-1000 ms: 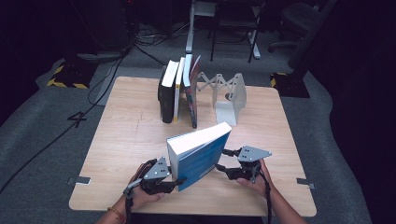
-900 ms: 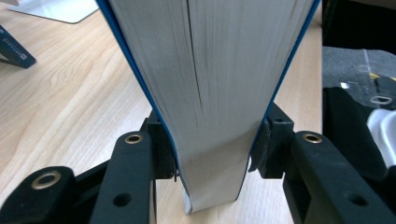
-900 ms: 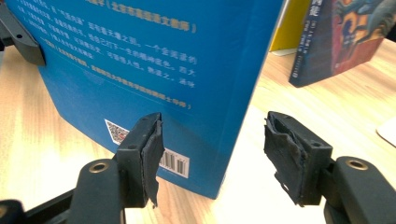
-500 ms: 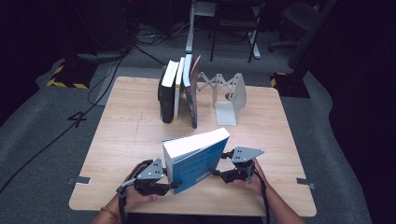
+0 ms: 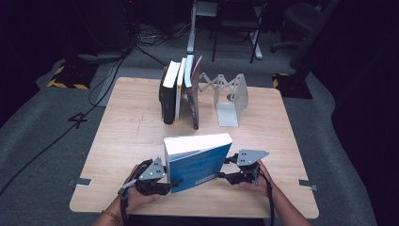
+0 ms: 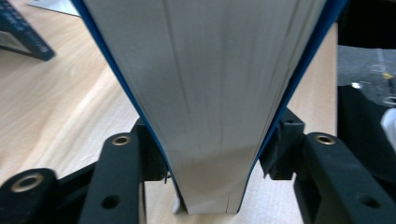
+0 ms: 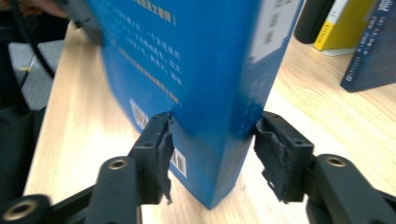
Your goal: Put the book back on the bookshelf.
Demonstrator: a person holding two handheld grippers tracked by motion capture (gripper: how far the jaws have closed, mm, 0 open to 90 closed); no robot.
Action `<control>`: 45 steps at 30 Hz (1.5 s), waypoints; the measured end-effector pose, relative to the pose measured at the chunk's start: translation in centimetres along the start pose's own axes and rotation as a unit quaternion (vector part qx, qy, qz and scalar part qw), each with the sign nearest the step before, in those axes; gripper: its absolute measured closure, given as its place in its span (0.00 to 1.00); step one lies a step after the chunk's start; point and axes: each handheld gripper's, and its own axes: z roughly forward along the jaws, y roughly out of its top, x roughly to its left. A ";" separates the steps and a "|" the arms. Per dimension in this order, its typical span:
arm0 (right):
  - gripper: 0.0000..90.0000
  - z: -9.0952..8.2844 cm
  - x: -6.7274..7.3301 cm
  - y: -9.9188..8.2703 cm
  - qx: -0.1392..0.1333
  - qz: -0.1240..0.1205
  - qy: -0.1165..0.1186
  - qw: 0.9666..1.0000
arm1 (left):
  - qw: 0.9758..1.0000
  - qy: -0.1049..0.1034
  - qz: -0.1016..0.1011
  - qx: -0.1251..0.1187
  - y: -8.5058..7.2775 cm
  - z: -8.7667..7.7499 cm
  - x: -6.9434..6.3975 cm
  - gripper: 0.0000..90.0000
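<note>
**Asker:** Where is the book, and what could go wrong?

**Me:** The blue book [image 5: 197, 160] stands upright on its bottom edge near my side of the wooden table [image 5: 122, 141], well apart from the row of books [image 5: 181, 92] by the white bookend [image 5: 233, 96]. It could topple or slide. My left gripper [image 5: 162, 184] has just been widening, with the page edges between its jaws, pads beside the covers; I cannot tell whether they press. My right gripper [image 5: 226, 169] has just been narrowing around the spine corner, and one pad [image 7: 273, 154] seems to stand off the cover.

**Asker:** And your hands?

**Me:** Both rest low on the table, grippers level, pointing inward at the book from either side.
</note>
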 end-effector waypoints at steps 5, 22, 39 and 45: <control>0.60 -0.6 0.6 0.3 0.012 -0.027 0.026 0.999 | 1.000 0.015 -0.006 -0.001 -0.1 -0.2 0.2 0.47; 0.65 -1.4 2.0 3.4 -0.019 -0.034 0.017 0.999 | 1.000 0.012 -0.020 -0.015 1.5 2.4 1.6 0.33; 0.67 -6.5 2.1 0.7 -0.008 0.004 -0.033 0.999 | 0.999 0.016 0.008 0.037 2.6 6.5 1.8 0.33; 0.65 -7.4 2.7 0.6 0.003 0.006 -0.049 0.999 | 0.999 0.013 -0.007 0.047 2.0 6.6 1.8 0.35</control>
